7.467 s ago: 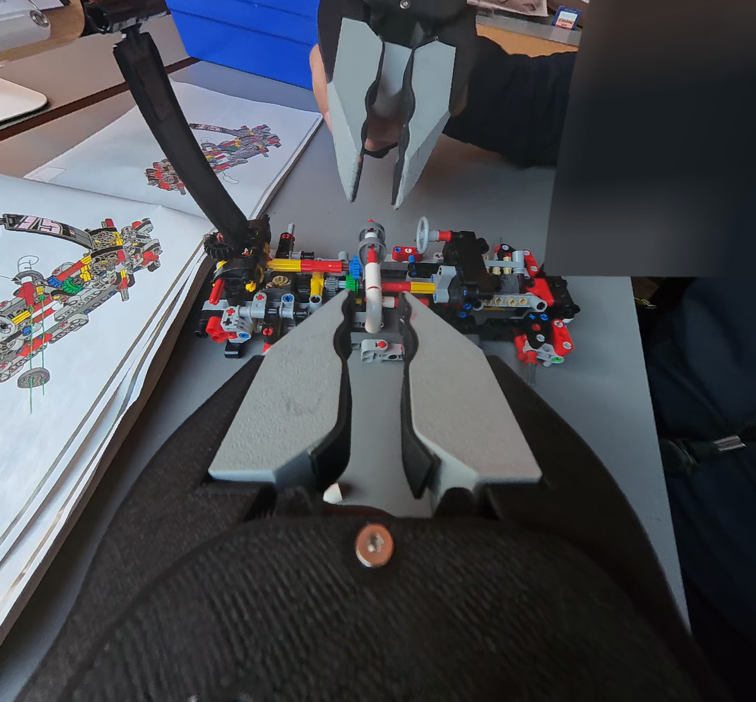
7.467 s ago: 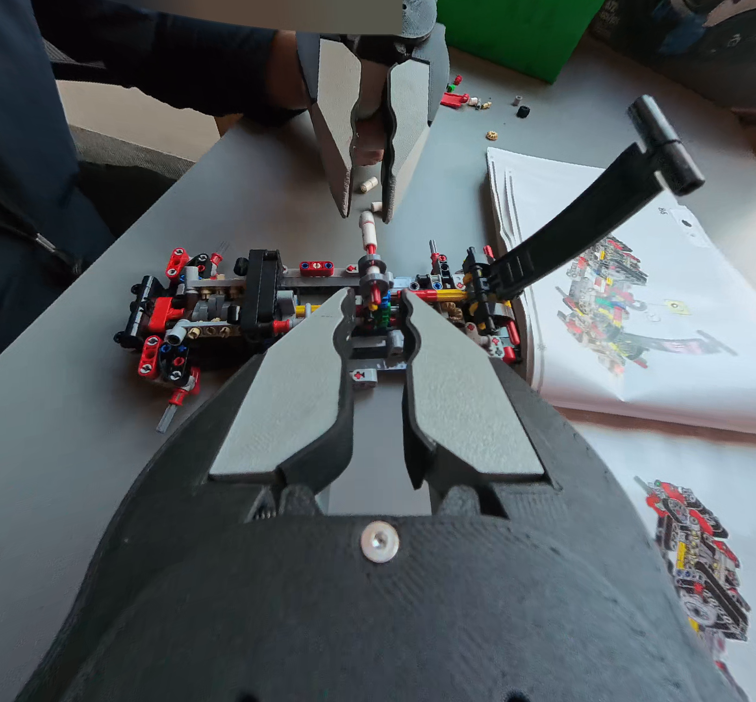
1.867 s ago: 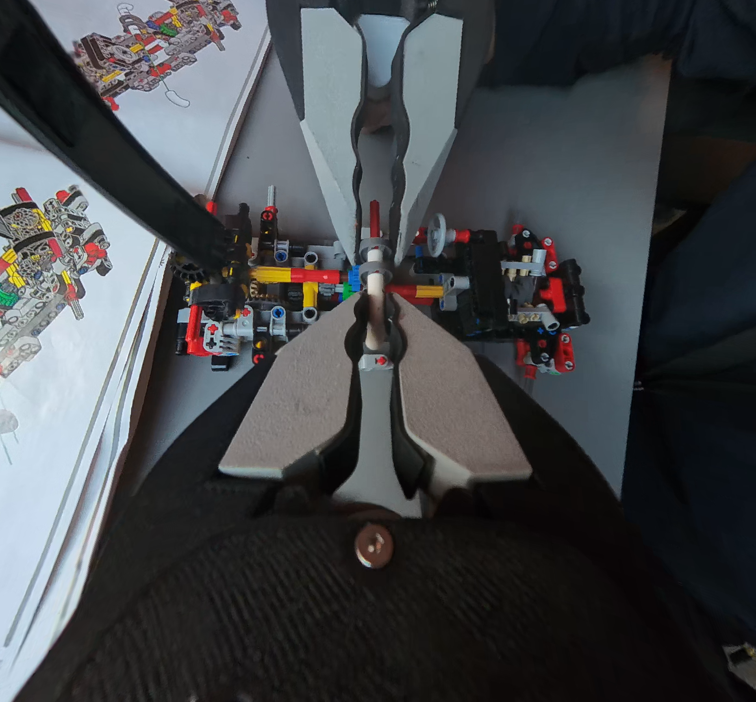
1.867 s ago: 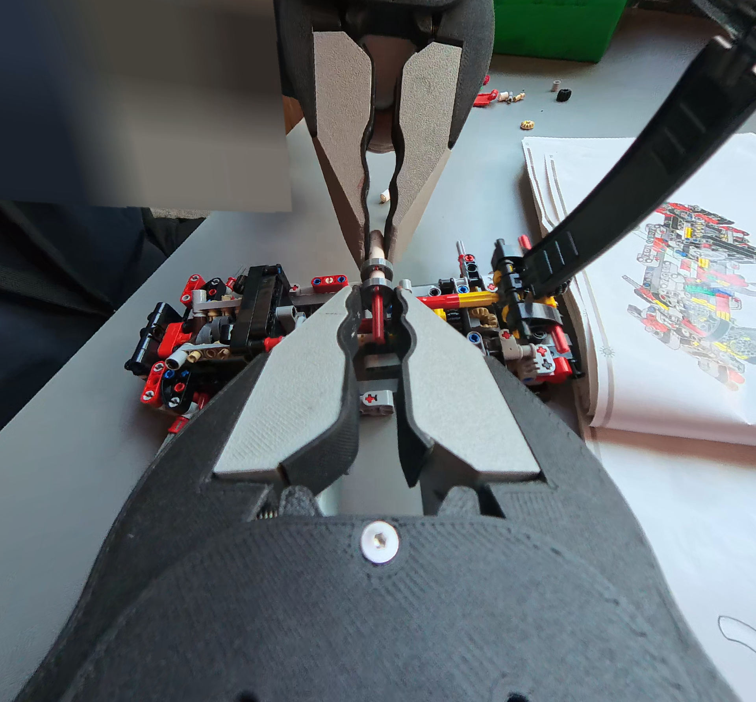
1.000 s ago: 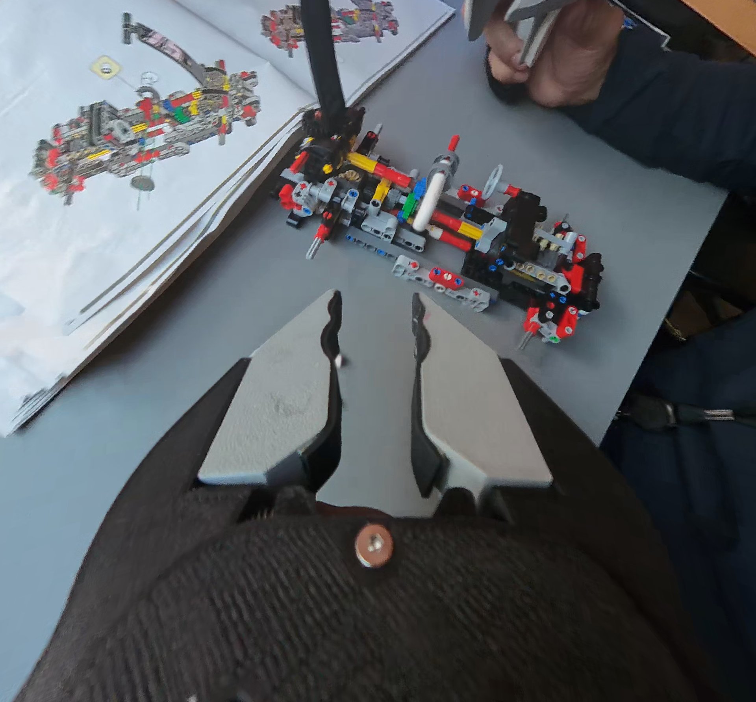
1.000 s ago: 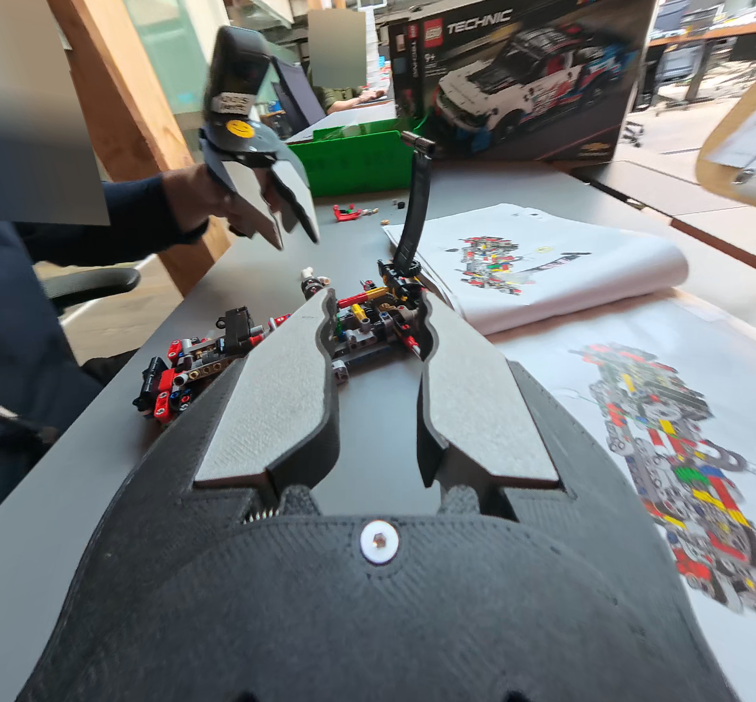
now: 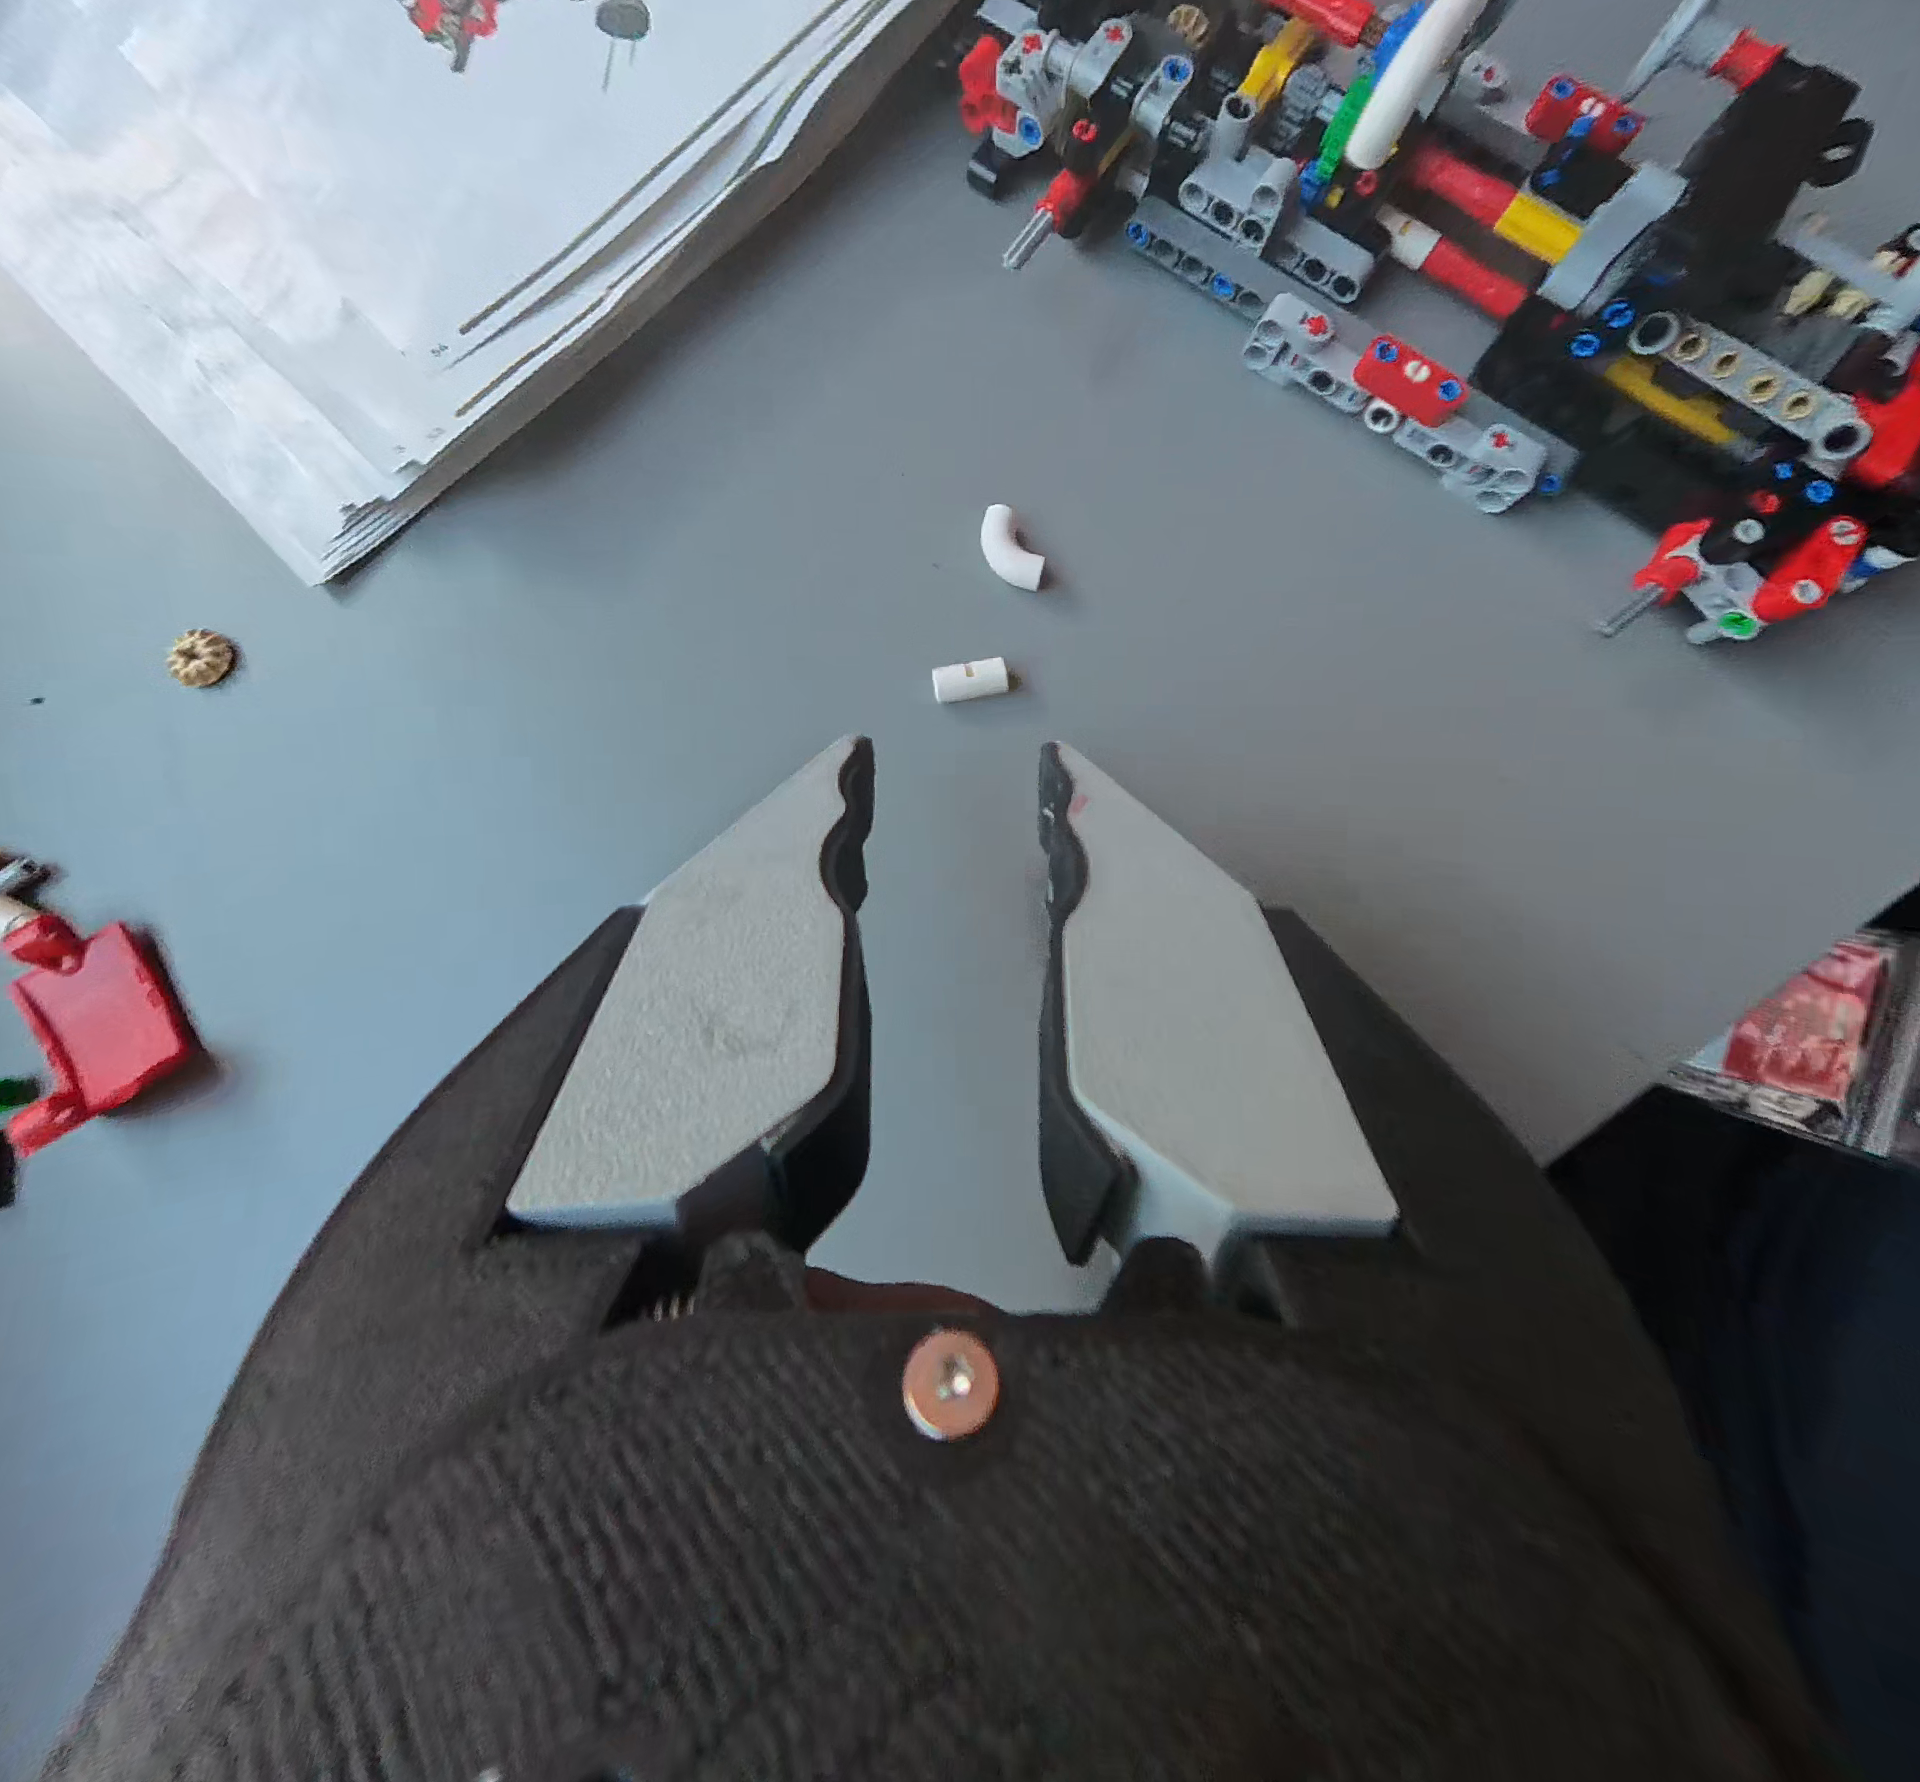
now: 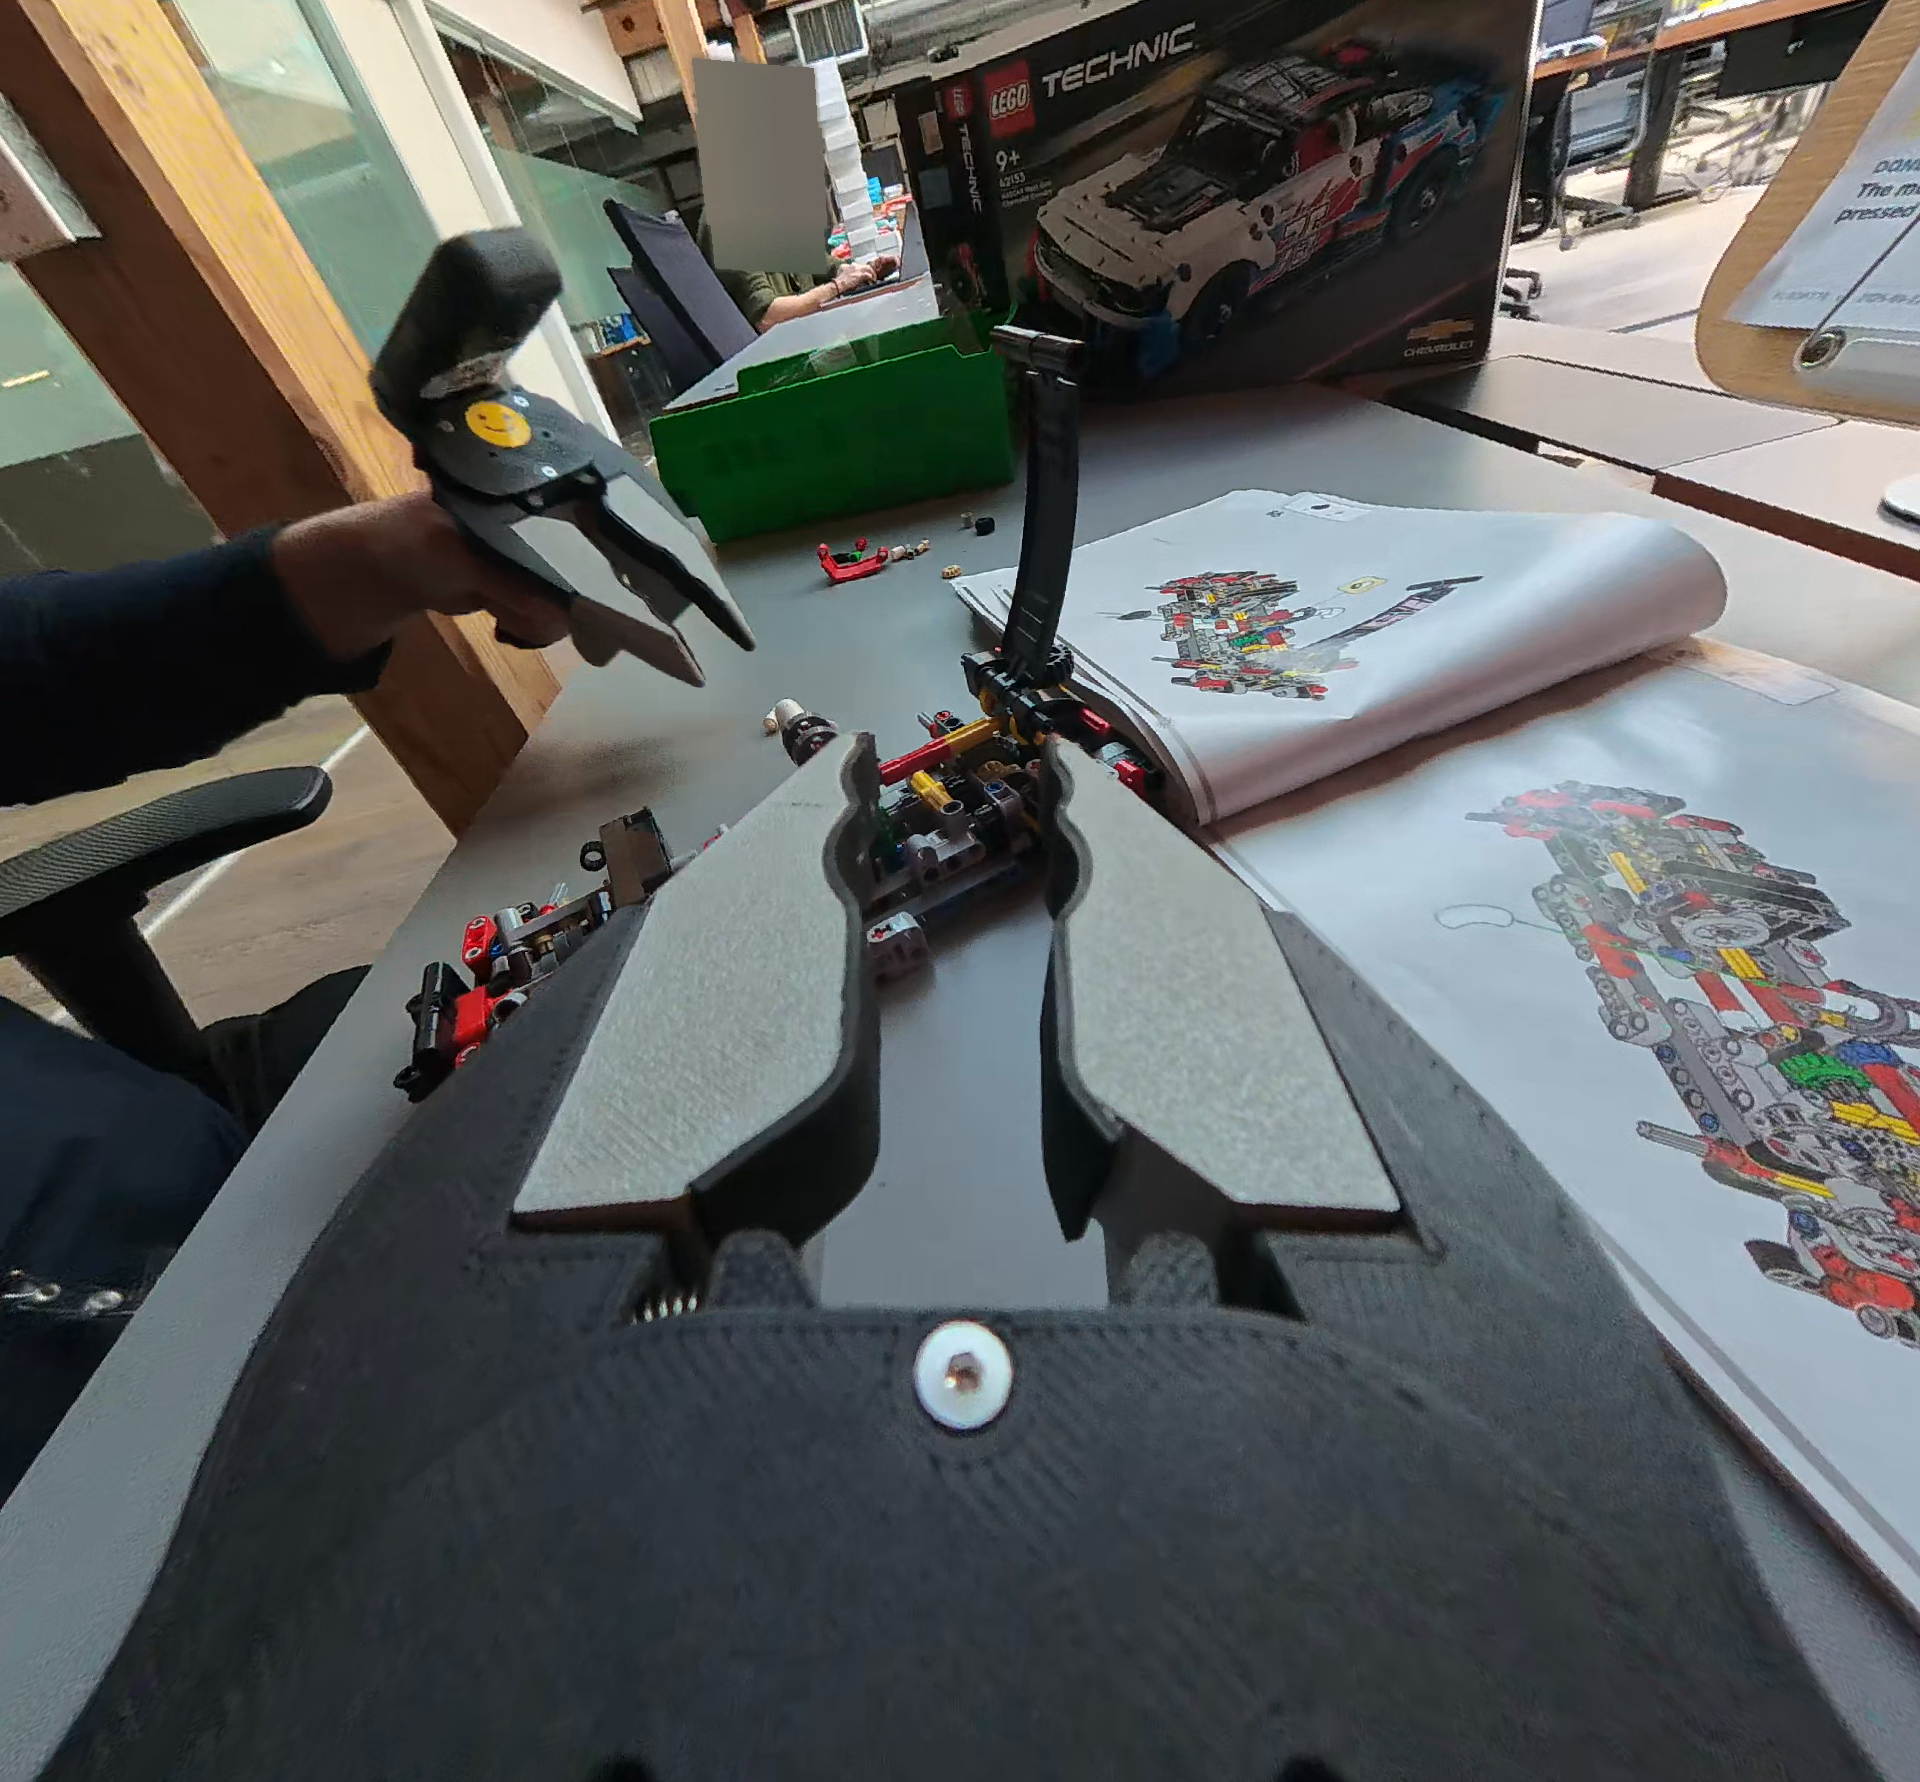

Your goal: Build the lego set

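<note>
Brick model (image 7: 1455, 205), a half-built car frame of red, yellow, grey and black pieces, lies on the grey table (image 7: 623, 693) ahead and to the right of the left claw (image 7: 956, 745). That claw's two fingers stand spread with only bare table between them. Just beyond its tips lies a short straight white tube (image 7: 969, 680), with a curved white tube (image 7: 1010, 546) a little farther on. Neither tube is touched. An open instruction booklet (image 7: 416, 174) lies ahead on the left, a small tan gear (image 7: 201, 658) far off to the left, and a blurred red piece (image 7: 99, 1026) at the left edge. The right claw (image 8: 956, 745) is also spread and grips nothing. The model shows through its gap but lies beyond the tips, and its fingers cover much of the frame. A long black strip (image 8: 1044, 506) rises from the model's far end. The model's far right end is cut off in the left wrist view.
</note>
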A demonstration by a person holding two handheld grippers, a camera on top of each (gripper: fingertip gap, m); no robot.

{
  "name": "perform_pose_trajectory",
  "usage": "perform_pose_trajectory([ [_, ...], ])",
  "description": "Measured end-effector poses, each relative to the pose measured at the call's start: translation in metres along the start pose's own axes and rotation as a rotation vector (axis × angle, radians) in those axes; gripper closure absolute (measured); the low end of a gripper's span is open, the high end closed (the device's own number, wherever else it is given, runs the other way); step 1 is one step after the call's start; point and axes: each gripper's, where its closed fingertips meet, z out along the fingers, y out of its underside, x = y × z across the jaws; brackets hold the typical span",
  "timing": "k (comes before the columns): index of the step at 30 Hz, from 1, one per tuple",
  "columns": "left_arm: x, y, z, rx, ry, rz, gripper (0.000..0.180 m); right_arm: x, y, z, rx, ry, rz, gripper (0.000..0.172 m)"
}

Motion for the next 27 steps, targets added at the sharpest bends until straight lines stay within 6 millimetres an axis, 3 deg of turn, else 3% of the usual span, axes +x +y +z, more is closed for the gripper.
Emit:
perform_pose_trajectory([
  [8,0.003,0.002,0.03,-0.041,0.074,-0.004,0.15,0.003,-0.006,-0.004,0.044,-0.04,0.045,0.144],
  [13,0.001,0.0,0.035,-0.006,0.055,0.012,0.167,0.003,-0.007,-0.003,0.043,-0.062,0.055,0.144],
  [17,-0.001,-0.002,0.034,0.043,0.013,0.047,0.167,-0.002,-0.006,0.001,0.031,-0.064,0.033,0.145],
  [19,-0.001,-0.016,0.027,0.141,-0.055,0.144,0.167,-0.009,-0.005,0.006,0.006,-0.064,0.019,0.15],
  [22,0.011,-0.056,0.01,0.3,-0.199,0.328,0.168,-0.029,-0.009,0.019,-0.032,-0.078,0.013,0.153],
  [25,0.055,-0.102,0.0,0.435,-0.227,0.489,0.167,-0.061,-0.02,0.035,-0.056,-0.126,0.005,0.151],
  [27,0.082,-0.126,0.001,0.478,-0.221,0.57,0.167,-0.072,-0.023,0.039,-0.088,-0.105,-0.038,0.154],
])
